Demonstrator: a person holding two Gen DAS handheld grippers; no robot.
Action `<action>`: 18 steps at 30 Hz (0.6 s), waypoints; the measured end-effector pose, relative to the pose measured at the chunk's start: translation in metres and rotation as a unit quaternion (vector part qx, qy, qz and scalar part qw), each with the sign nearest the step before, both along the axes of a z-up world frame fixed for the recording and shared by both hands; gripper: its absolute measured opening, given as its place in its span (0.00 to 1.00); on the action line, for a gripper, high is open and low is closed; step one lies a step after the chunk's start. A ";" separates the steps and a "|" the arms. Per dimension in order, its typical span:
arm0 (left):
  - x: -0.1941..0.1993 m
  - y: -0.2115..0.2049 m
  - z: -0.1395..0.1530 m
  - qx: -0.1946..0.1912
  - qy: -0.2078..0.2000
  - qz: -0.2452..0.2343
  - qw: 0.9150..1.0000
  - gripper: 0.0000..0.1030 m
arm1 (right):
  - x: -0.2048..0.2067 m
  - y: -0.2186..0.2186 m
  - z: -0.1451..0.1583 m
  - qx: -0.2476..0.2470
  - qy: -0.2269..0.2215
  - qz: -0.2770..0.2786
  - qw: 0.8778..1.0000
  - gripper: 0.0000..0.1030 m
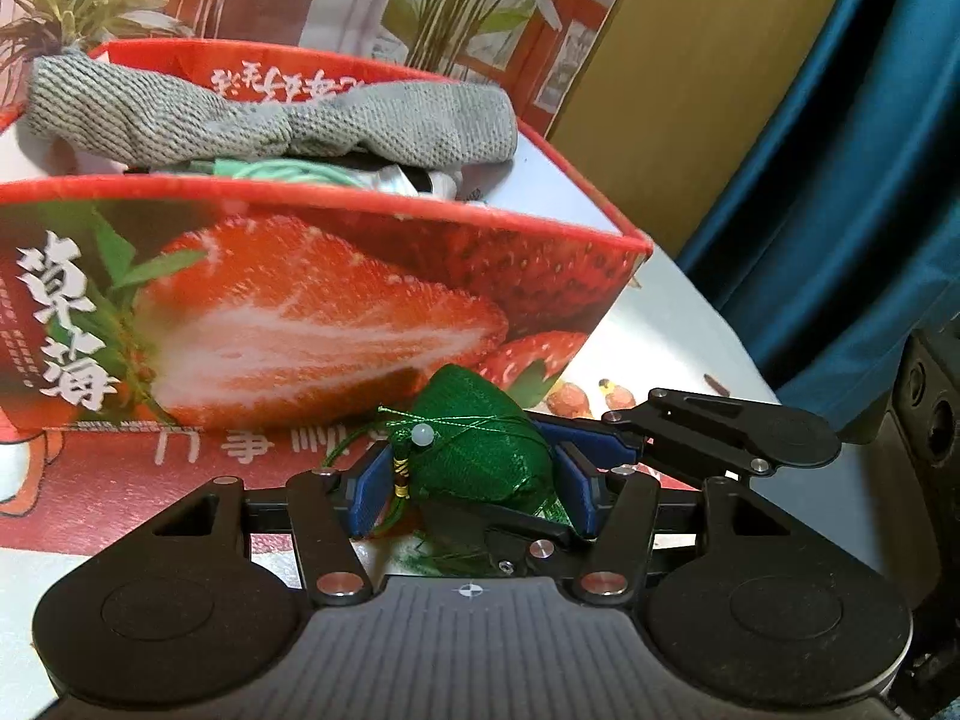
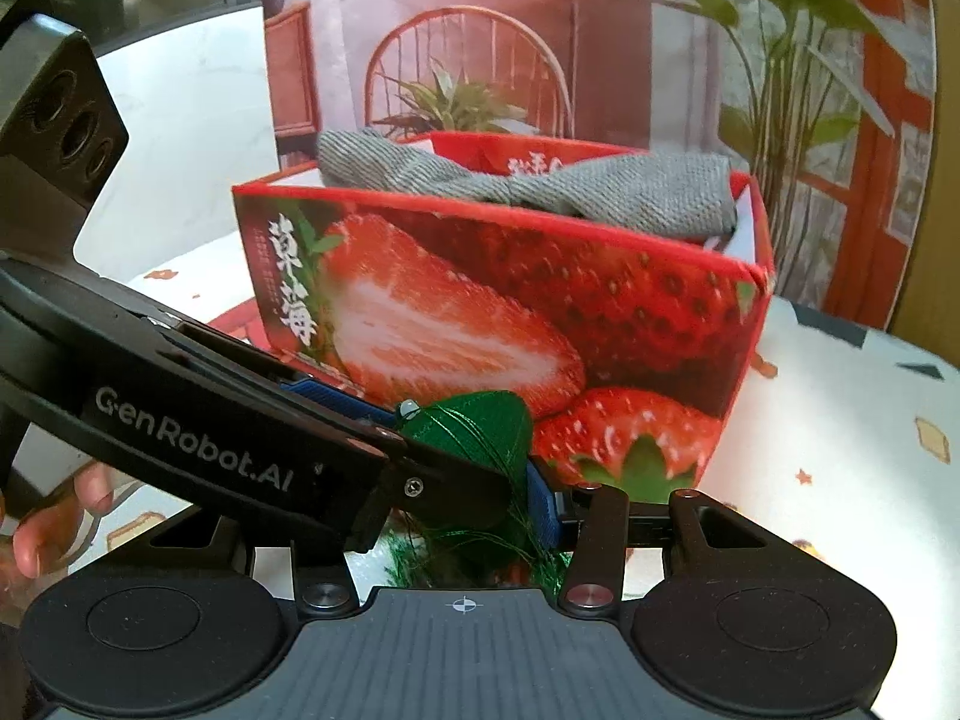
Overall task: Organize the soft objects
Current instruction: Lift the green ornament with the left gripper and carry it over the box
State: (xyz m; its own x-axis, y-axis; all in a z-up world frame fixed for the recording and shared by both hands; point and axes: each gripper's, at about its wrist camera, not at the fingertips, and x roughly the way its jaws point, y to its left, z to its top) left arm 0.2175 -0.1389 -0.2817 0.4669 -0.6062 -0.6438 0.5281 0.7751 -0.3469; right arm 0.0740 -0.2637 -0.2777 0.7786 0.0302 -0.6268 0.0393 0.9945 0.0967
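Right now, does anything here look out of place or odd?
Yes. A grey knitted cloth bulges above the strawberry box's rim instead of lying inside. Odder still, both tools grip one small green pouch in front of the box: left gripper and right gripper have their jaws on it together.

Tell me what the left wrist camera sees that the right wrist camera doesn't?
Only the left wrist view shows the blue curtain and mint-green fabric inside the box. Only the right wrist view shows the person's fingers and the painted chair. Both show the strawberry box, the grey cloth on top of it, and the green pouch between both sets of jaws.
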 end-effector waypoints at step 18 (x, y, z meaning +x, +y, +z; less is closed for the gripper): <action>0.003 0.037 0.092 -0.074 -0.085 0.020 0.993 0.57 | 0.020 0.005 0.101 -0.034 -0.087 0.034 0.995 0.41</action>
